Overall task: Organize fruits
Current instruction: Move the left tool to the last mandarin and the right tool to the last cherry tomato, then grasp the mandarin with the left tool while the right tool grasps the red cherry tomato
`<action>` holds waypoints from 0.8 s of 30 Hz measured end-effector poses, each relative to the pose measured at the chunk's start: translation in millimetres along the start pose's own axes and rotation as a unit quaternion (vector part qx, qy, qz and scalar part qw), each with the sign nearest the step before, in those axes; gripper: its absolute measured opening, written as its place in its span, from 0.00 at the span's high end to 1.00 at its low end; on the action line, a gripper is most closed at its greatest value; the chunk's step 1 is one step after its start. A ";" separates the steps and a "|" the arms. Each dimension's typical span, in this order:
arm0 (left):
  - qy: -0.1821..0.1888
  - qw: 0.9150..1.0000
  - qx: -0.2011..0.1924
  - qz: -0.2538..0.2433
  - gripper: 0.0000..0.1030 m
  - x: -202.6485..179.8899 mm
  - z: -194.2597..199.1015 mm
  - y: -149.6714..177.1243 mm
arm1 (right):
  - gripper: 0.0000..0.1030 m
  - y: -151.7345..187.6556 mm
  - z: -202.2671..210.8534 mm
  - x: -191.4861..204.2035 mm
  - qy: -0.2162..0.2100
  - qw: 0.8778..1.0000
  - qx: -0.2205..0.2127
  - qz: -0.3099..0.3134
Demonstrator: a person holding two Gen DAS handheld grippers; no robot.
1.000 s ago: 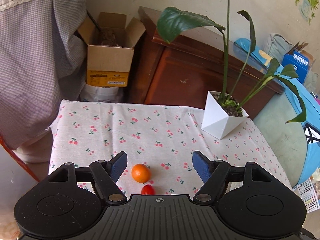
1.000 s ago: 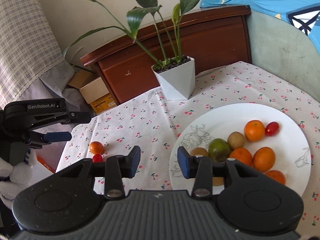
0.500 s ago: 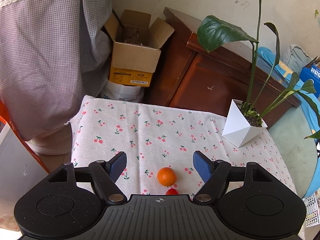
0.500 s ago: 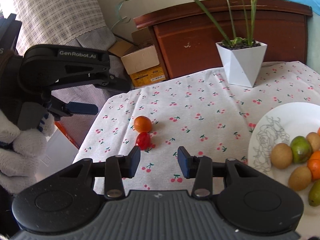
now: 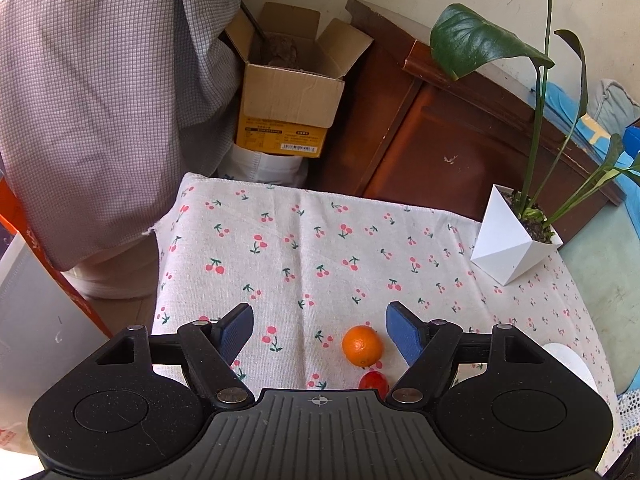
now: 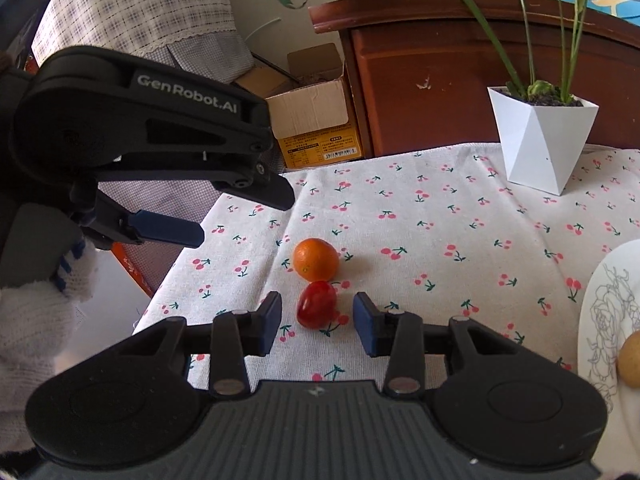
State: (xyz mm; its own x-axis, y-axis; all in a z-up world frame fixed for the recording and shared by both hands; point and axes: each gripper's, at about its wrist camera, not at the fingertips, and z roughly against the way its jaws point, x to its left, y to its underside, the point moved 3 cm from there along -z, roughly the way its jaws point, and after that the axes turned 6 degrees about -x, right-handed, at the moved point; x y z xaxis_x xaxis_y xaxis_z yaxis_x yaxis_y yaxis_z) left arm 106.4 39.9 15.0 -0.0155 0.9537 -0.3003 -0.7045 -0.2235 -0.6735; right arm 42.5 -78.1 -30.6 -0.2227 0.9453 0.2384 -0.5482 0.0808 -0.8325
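— where the cherry-print cloth (image 6: 460,216) covers the worktop, what's on it?

— far right, a white faceted plant pot (image 6: 540,140). at the right edge, the rim of a white plate (image 6: 600,312) with a brownish fruit (image 6: 630,364) on it, only partly in view.

— and the tongs?

— the left tongs (image 5: 319,332) stand spread wide over the cloth, nothing between the pads, held by a white-gloved hand (image 6: 36,320). the right tongs (image 6: 317,322) are narrower and have just been closing; the pads flank the tomato but don't press on it.

— so where's the fruit?

— a small orange (image 6: 316,259) sits on the cloth, well apart from the plate. the red tomato (image 6: 317,304) lies right against it on the near side, between the right tongs' blue pads (image 6: 272,320).
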 end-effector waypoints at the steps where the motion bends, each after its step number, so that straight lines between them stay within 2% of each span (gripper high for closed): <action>1: 0.000 1.000 0.002 -0.001 0.28 -0.7 -1.1 1.0 | 0.70 -0.2 -1.3 0.4 0.002 1.000 0.000 0.001; 4: -0.005 1.000 0.003 -0.002 0.29 -1.5 -2.9 2.3 | 0.79 0.7 -1.7 0.8 0.009 1.000 -0.002 0.005; 10: 0.006 1.000 0.000 -0.015 0.31 -8.0 -5.9 5.1 | 0.81 3.2 10.8 -1.8 0.026 1.000 0.005 0.010; 16: 0.009 0.999 0.002 -0.051 0.32 -19.7 -17.8 18.9 | 0.81 4.0 38.0 -22.4 0.053 0.998 0.022 -0.022; 24: 0.015 0.997 -0.015 -0.078 0.47 -26.4 -27.1 34.9 | 0.81 -6.0 87.6 -47.8 0.076 0.994 0.013 -0.075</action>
State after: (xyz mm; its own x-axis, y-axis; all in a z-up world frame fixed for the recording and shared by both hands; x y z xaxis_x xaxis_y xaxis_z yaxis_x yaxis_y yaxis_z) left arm 101.4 1.5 -18.9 0.1145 0.9711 -0.2094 -0.6751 -0.0786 -0.7336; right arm -14.2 -151.5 6.8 -0.0133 0.9602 0.2791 -0.5876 0.2183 -0.7791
